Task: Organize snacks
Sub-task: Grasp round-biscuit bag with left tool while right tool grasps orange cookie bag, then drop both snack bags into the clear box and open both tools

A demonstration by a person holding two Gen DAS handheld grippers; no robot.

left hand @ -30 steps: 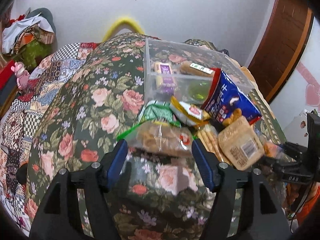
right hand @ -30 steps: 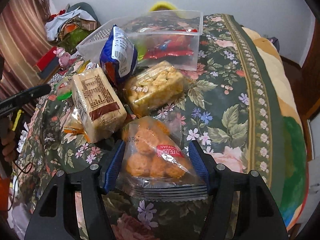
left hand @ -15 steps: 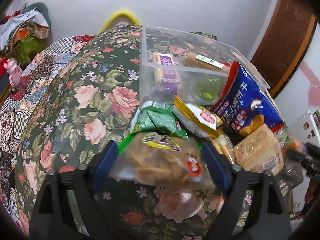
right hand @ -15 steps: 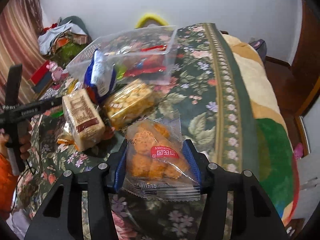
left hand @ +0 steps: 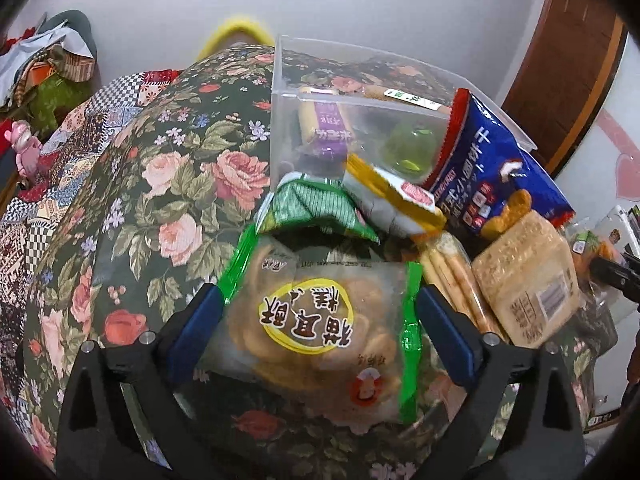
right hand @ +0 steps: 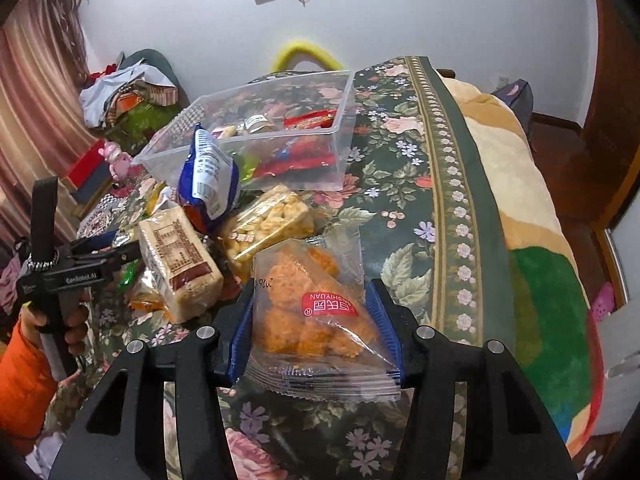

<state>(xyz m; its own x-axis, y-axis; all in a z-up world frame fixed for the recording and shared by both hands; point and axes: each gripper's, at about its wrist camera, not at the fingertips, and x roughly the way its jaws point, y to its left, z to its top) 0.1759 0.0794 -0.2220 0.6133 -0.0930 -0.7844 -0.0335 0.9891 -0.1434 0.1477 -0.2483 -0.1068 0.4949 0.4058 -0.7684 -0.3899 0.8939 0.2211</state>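
Orange bag (right hand: 316, 312): is sitting clamped between the blue pads (right hand: 383, 320) of the right gripper (right hand: 310, 304), lifted clear of the floral cover (right hand: 404, 200); red label is facing up, sealed edge is pointing toward the camera.
Right gripper: jaws are pressing on both sides of the orange bag.
Cookie bag (left hand: 320, 320): is lying between the blue pads (left hand: 444, 336) of the left gripper (left hand: 318, 300); green side strips are touching both pads, yellow oval label is facing up.
Left gripper: jaws are closing against the cookie bag, gripping it; whether it is clear of the cover cannot be told.
Bin (right hand: 344, 120): clear plastic, is standing on the cover behind the pile; it is holding red packets (right hand: 308, 120), a purple packet (left hand: 328, 128) and a green cup (left hand: 412, 148).
Blue bag (left hand: 492, 172): is leaning against the bin's near wall.
Green packet (left hand: 316, 208): is lying just beyond the cookie bag, beside a yellow packet (left hand: 392, 200).
Stick pack (left hand: 452, 276): is lying just right of the cookie bag, next to a tan block (left hand: 524, 280).
Puffed pack (right hand: 268, 224): is lying between the orange bag and the bin.
Left hand (right hand: 60, 320): is gripping the left gripper's handle, orange sleeve showing, in the right wrist view.
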